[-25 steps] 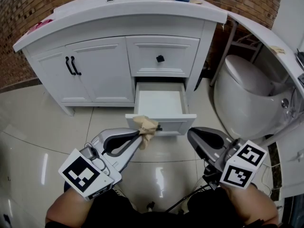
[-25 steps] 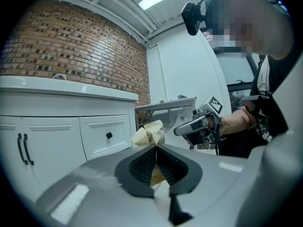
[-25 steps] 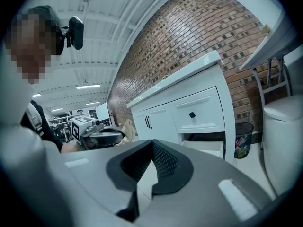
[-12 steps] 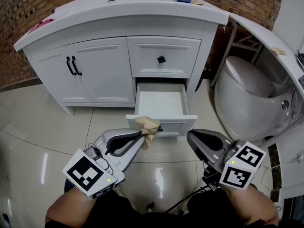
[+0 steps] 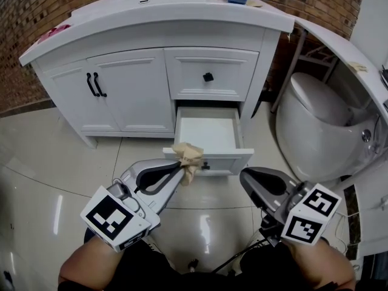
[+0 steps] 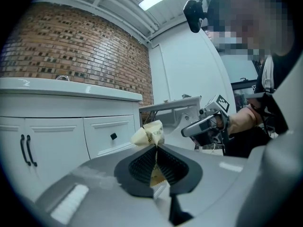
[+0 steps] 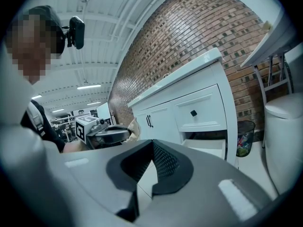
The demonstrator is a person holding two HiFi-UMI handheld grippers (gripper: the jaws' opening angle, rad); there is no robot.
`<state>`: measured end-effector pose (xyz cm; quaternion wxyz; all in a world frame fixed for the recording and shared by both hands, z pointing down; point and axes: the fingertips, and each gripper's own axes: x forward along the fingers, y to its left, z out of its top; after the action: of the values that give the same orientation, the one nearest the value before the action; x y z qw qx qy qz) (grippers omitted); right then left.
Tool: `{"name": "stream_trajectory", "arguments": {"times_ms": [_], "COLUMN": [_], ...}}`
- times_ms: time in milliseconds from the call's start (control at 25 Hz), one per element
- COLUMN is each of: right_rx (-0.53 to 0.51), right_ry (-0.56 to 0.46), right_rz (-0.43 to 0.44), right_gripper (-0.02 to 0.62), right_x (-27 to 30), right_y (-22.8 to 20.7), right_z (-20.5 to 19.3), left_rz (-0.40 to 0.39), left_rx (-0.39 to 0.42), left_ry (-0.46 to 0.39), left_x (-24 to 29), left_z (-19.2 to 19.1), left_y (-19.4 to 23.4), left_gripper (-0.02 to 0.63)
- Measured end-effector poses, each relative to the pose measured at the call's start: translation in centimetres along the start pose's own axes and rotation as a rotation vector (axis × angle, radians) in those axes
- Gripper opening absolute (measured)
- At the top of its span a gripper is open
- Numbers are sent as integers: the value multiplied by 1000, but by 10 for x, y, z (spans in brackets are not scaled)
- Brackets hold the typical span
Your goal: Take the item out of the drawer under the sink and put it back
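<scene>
The lower drawer [image 5: 182,127] under the sink stands pulled open, its white inside bare. A crumpled beige packet [image 5: 188,155] hangs just above the drawer's front panel, and my left gripper [image 5: 180,167] is shut on it. In the left gripper view the packet [image 6: 148,134] sticks up from between the black pads. My right gripper [image 5: 244,176] is shut with nothing in it, low and to the right of the drawer front. The right gripper view shows the open drawer [image 7: 208,148] ahead and the left gripper [image 7: 111,135] at the left.
The white vanity [image 5: 151,23] has double doors with black handles [image 5: 94,84] at the left and a shut upper drawer with a black knob [image 5: 208,76]. A white toilet [image 5: 321,123] stands to the right. A small bin [image 7: 244,143] sits beside the vanity.
My left gripper has carried the packet a little forward, toward the open drawer's front. The right gripper has hardly moved.
</scene>
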<state>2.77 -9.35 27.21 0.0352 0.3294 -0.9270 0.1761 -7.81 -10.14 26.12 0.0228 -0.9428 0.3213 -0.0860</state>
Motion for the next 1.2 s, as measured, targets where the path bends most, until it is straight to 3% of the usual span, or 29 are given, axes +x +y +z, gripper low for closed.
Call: {"name": "stream_trajectory", "arguments": {"times_ms": [480,680,800,1200], "right_rx": [22,29,28,62], "right_ry": [2,-4,-11,-11], "right_rz": [11,18,22,8], "right_gripper": [3,3,3,3], "right_x": [2,2,2,1], "right_y": [-2,-2,-3,-21], "right_z": [0,2,5,6], "left_rz": [38,44,45,-7], "left_rx": [91,202,239,246], "left_ry": [63,109,164,356], "left_x": [35,63,86,163], "left_z": [14,19,4,-66], "left_y": [44,76,93,118], "left_gripper": [15,15,15,15]}}
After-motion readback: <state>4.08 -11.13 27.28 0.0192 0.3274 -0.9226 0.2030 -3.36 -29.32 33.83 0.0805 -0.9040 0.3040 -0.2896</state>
